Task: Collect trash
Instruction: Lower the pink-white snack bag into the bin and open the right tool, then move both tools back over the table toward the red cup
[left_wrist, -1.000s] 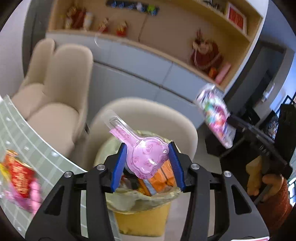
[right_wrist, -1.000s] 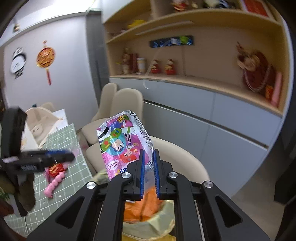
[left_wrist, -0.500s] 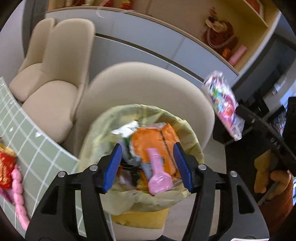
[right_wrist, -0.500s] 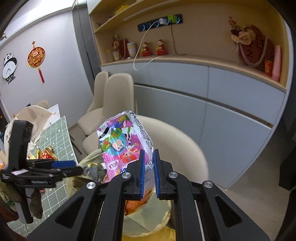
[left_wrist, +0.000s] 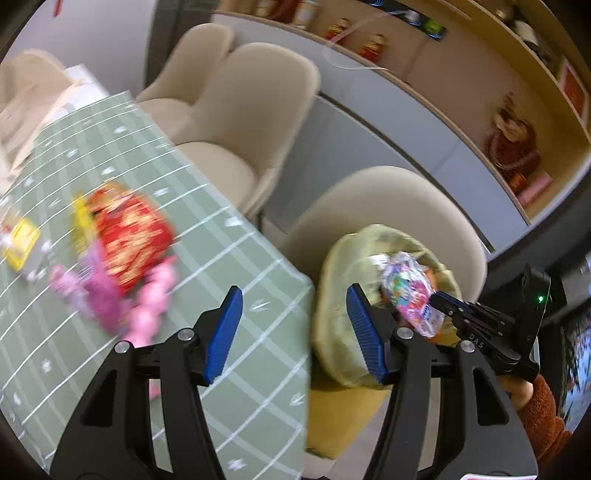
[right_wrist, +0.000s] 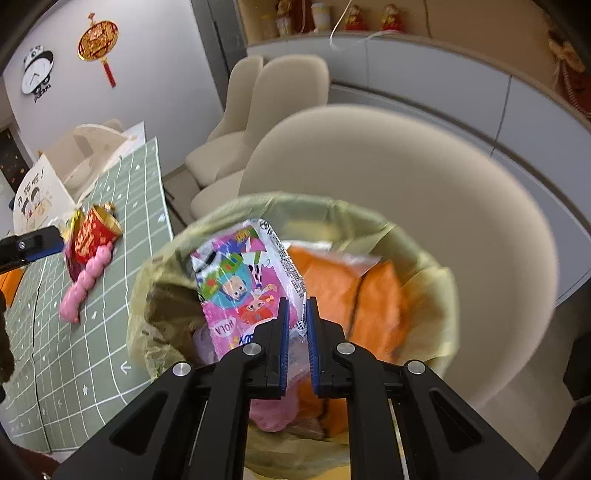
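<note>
My right gripper (right_wrist: 295, 325) is shut on a colourful cartoon snack wrapper (right_wrist: 247, 280) and holds it over the trash bin (right_wrist: 439, 306), which has a yellow-green liner and holds orange packets and a pink piece. My left gripper (left_wrist: 293, 328) is open and empty, above the table's edge beside the bin (left_wrist: 332, 295). The right gripper with the wrapper (left_wrist: 410, 295) shows at the bin in the left wrist view. On the green gridded table (left_wrist: 229, 369) lie a red and gold packet (left_wrist: 133, 236), a pink twisted piece (left_wrist: 147, 310) and a yellow wrapper (left_wrist: 18, 243).
A beige chair (right_wrist: 480, 206) stands behind the bin, and two more beige chairs (left_wrist: 236, 122) stand by the table. A white paper bag (right_wrist: 85, 155) sits at the table's far end. Grey cabinets (right_wrist: 443, 92) and wooden shelves line the wall.
My left gripper let the pink piece fall into the bin, then swung left over the table, open. My right gripper moved down over the bin, still holding the wrapper.
</note>
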